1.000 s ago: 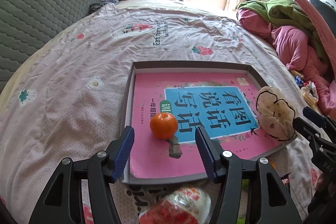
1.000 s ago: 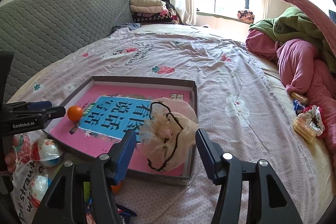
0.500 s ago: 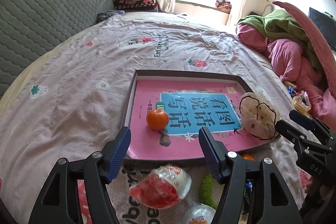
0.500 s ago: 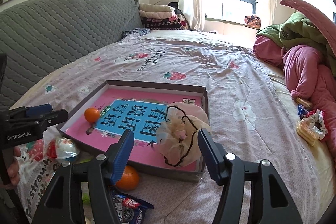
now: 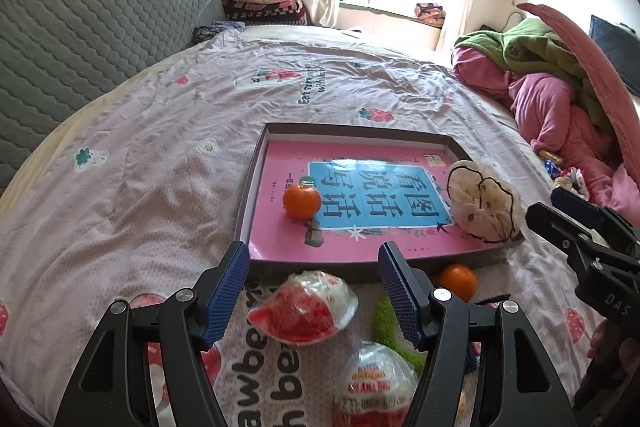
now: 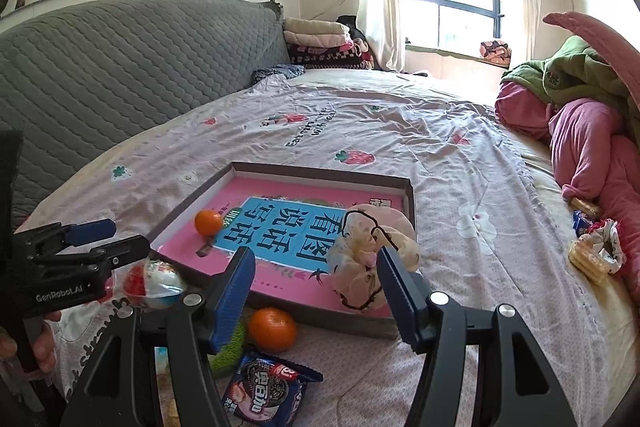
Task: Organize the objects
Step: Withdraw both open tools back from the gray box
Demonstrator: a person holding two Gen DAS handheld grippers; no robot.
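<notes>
Left gripper [image 5: 314, 289] jaws wide, empty; red-and-white foil-wrapped egg [image 5: 303, 307] lies between them. Right gripper [image 6: 316, 289] jaws wide, empty; cream gauze drawstring pouch [image 6: 368, 259] just ahead, in shallow grey box tray [image 6: 408, 203].

In my left view the shallow tray [image 5: 256, 171] holds a pink book [image 5: 276, 227], one orange [image 5: 301, 201] and a cream pouch [image 5: 482, 205] at three o'clock, a second orange [image 5: 457, 281] outside.

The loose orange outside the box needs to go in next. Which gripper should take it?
Probably right. The loose orange lies just ahead of the open right gripper, by the box's near wall. The open left gripper faces the red-and-white egg instead.
</notes>
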